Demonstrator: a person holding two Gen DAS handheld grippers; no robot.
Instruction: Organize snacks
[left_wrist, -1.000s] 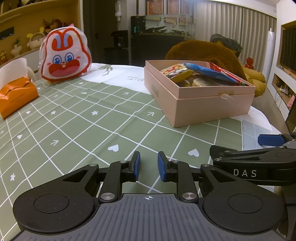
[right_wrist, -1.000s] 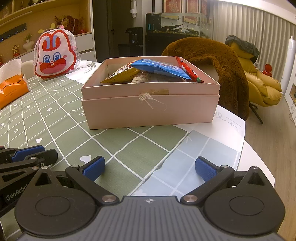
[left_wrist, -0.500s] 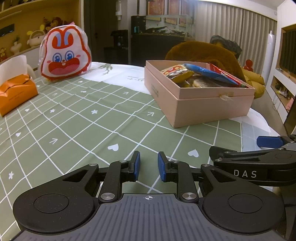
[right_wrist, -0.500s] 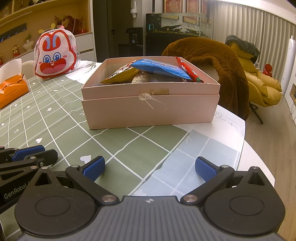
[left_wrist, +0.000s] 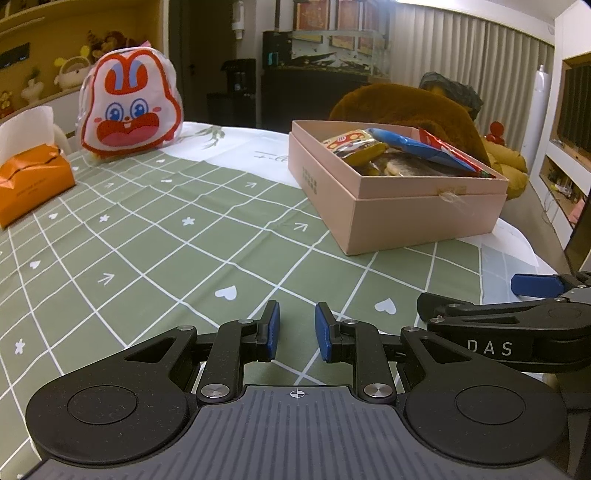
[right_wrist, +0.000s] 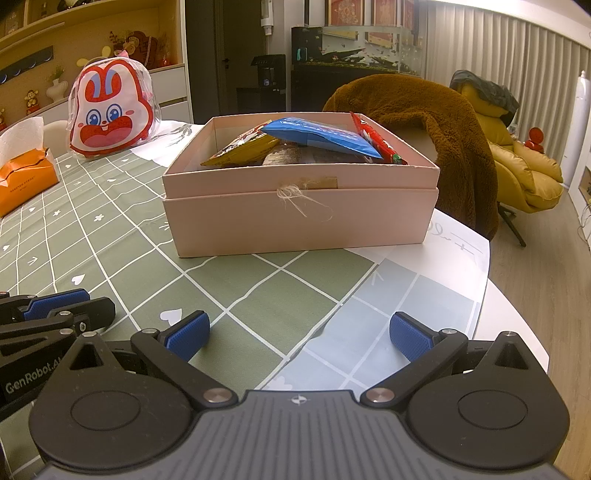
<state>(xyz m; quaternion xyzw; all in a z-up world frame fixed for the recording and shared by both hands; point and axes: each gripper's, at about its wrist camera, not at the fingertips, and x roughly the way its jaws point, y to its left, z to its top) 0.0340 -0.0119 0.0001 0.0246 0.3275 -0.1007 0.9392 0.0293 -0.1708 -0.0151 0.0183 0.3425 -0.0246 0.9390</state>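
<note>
Low over the checked tablecloth (left_wrist: 155, 236), the left gripper (left_wrist: 295, 334) hovers level, its pads narrowly parted and empty; the right gripper (right_wrist: 297, 334) sits beside it, spread wide. Ahead, the pink box (right_wrist: 299, 218) holds the snack packets (right_wrist: 317, 138). Nothing has shifted since a second ago.

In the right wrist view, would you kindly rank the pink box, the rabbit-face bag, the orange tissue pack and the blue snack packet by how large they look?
1. pink box, largest by far.
2. rabbit-face bag.
3 and 4. blue snack packet and orange tissue pack: too alike to rank; the pack is cut off by the frame edge.
The bag sits farther back, so true sizes may differ.
</note>
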